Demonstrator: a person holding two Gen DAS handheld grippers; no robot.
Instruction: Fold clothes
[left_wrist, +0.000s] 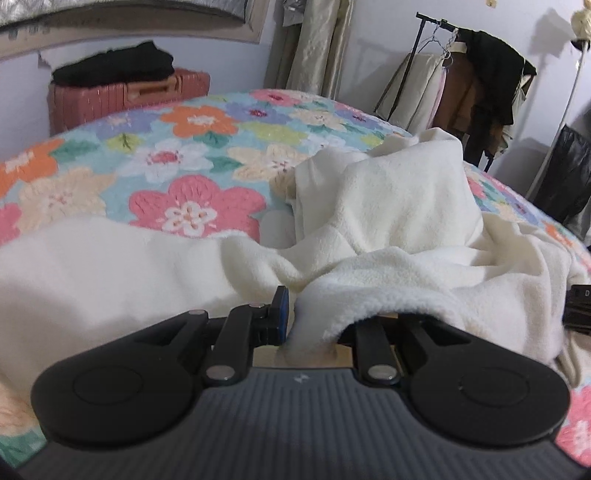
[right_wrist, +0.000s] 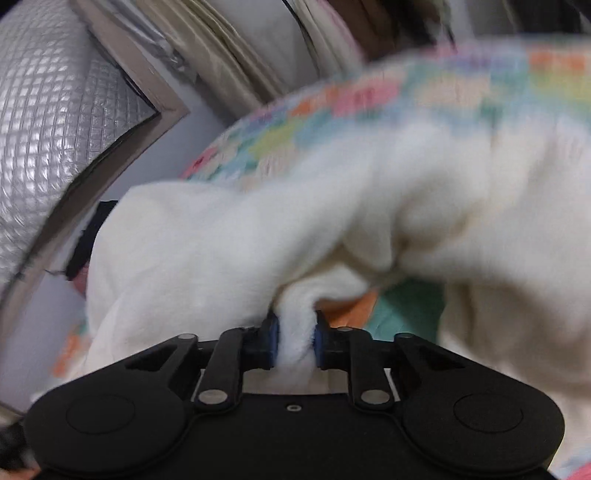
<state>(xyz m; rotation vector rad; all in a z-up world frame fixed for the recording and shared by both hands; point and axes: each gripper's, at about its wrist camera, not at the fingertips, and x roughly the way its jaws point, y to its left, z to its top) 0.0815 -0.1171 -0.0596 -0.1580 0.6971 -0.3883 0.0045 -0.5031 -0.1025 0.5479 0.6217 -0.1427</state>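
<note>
A cream fleece garment (left_wrist: 388, 206) lies rumpled on a bed with a flowered quilt (left_wrist: 192, 147). In the left wrist view my left gripper (left_wrist: 306, 314) is shut on a thick fold of this fleece; the cloth drapes over the right finger and hides it, while the left finger (left_wrist: 279, 314) shows its blue pad. In the blurred right wrist view my right gripper (right_wrist: 295, 339) is shut on another bunched fold of the same fleece garment (right_wrist: 258, 236), pinched between both blue pads. A dark edge of the right gripper (left_wrist: 578, 306) shows at the far right of the left wrist view.
A pink suitcase (left_wrist: 125, 96) with black clothes (left_wrist: 114, 64) on it stands behind the bed on the left. A clothes rack (left_wrist: 461, 81) with hung garments and a black bag (left_wrist: 569, 173) stand at the right. Curtains (left_wrist: 314, 44) hang at the back. A foil-covered window (right_wrist: 55, 122) is at the left.
</note>
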